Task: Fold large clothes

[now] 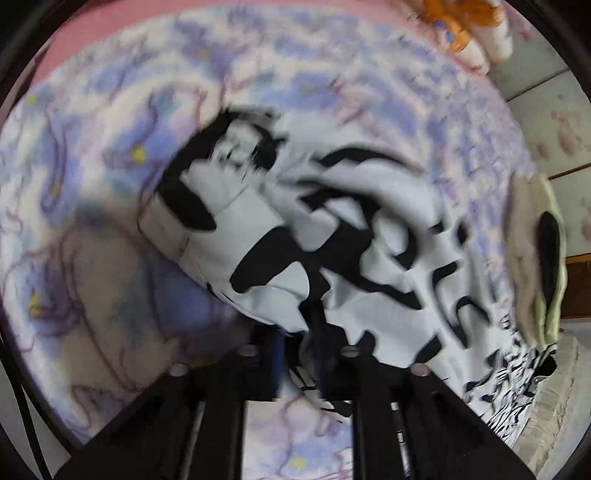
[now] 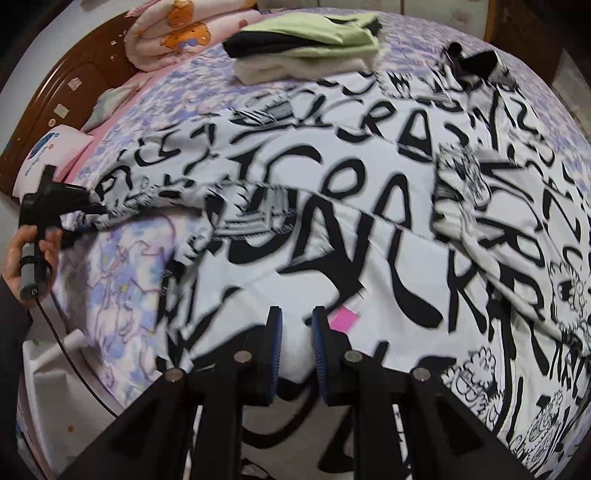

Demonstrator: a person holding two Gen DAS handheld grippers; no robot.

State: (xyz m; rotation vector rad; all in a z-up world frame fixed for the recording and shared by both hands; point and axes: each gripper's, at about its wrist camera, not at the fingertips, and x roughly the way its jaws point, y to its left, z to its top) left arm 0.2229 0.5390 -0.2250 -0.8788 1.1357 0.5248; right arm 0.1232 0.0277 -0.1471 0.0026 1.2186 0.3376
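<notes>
A large white garment with black lettering point(image 2: 332, 206) lies spread over the bed's purple flowered sheet point(image 2: 122, 266). In the right wrist view my left gripper point(image 2: 96, 208), held by a hand, is at the far left, shut on the garment's edge. The left wrist view is blurred. It shows the left gripper point(image 1: 306, 354) with bunched cloth point(image 1: 351, 258) caught between its fingers. My right gripper point(image 2: 297, 347) sits at the garment's near edge. White cloth lies in the narrow gap between its blue pads point(image 2: 275, 332). A pink tag point(image 2: 345, 319) shows just to their right.
A folded stack of green, black and cream clothes point(image 2: 306, 48) rests at the far side of the bed. A pink blanket with orange bears point(image 2: 166, 33) and a pillow point(image 2: 44, 155) lie against the brown headboard point(image 2: 66, 85). The bed's edge runs lower left.
</notes>
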